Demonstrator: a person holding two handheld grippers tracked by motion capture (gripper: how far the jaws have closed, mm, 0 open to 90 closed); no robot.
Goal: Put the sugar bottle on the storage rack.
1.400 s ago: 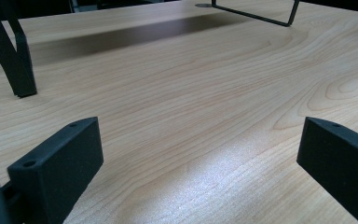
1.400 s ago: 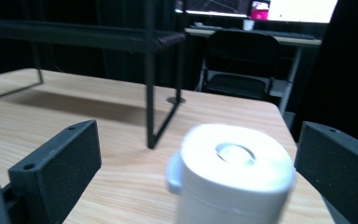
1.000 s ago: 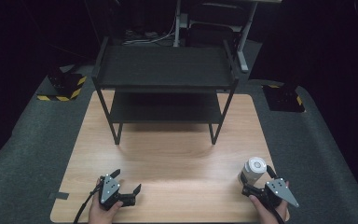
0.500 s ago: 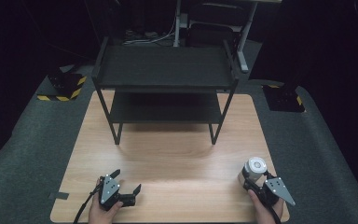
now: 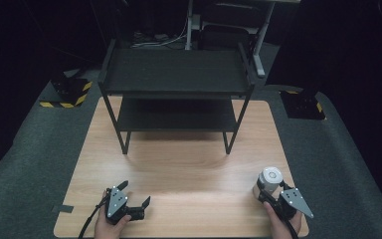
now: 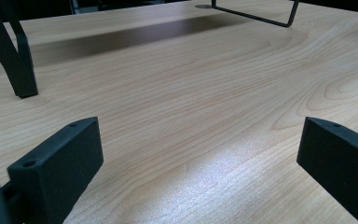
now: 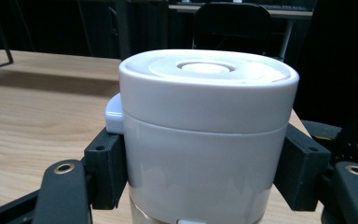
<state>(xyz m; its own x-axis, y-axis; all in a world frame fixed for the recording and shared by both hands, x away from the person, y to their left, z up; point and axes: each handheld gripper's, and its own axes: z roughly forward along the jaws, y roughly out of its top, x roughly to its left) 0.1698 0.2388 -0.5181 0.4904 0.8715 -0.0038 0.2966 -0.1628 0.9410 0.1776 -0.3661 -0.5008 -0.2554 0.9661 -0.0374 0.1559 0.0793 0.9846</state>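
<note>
Resting low at the near left corner of a light wooden table (image 5: 189, 164), left gripper (image 5: 135, 201) held in a hand (image 5: 110, 228), jaws spread wide with bare wood grain between them. Clamped at the near right corner, right gripper (image 5: 264, 193) with both jaws pressed against the sides of a white lidded cylindrical container (image 7: 205, 140) standing upright on the table, round cap (image 5: 270, 177) facing up. Standing at the far half of the table, well apart from both grippers, a black two-tier metal shelf (image 5: 175, 74) on thin legs
</note>
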